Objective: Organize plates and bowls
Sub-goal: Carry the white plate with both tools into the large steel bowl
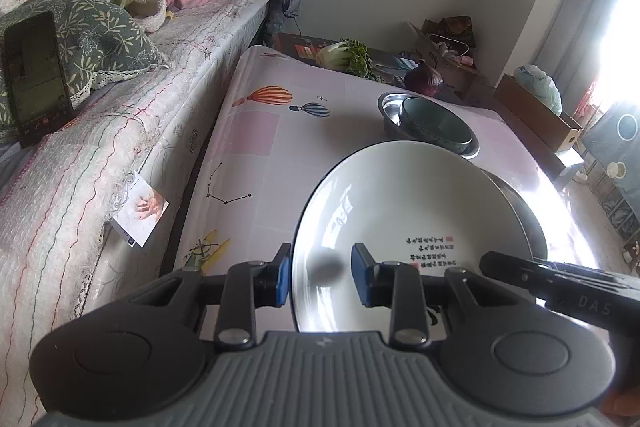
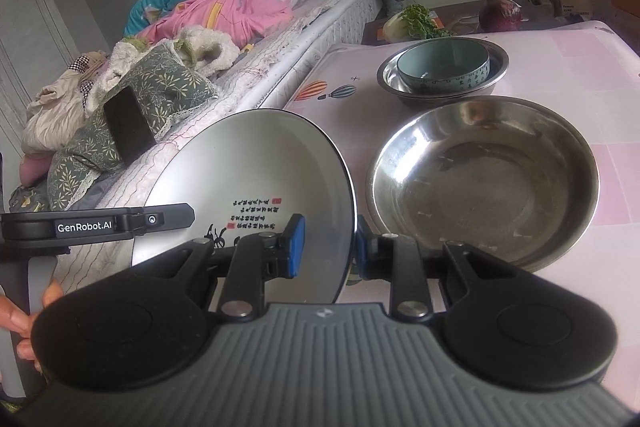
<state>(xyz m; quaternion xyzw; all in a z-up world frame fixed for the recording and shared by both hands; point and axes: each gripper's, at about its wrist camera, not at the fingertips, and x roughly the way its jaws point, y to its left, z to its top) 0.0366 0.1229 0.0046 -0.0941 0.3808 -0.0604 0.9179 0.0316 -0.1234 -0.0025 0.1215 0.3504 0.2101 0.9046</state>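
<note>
left gripper (image 1: 320, 277): clamped on the white plate's left rim, one blue pad outside the edge, the other on the inner face
right gripper (image 2: 327, 247): clamped on the same plate's right rim, left pad on the inner face, right pad behind the edge
white plate (image 2: 248, 195): held between both grippers, tilted, off the table (black script and a red stamp on its inner face)
plate vs tools: rim sits deep between each pair of pads; plate spans the gap from one gripper to the other
big steel bowl (image 2: 484, 179): on the table, just right of the plate, past the right gripper's tips
small steel bowl (image 2: 400, 77): farther back on the table, apart from the big one
blue bowl (image 2: 444, 67): nested inside the small steel bowl
table (image 1: 256, 131): pink cloth with balloon prints
bed (image 1: 120, 131): beside the table, piled with bedding
phone (image 1: 36, 75): propped on a green pillow on the bed
hand (image 2: 24, 311): fingers at the left edge of the right wrist view, on the left gripper's handle
</note>
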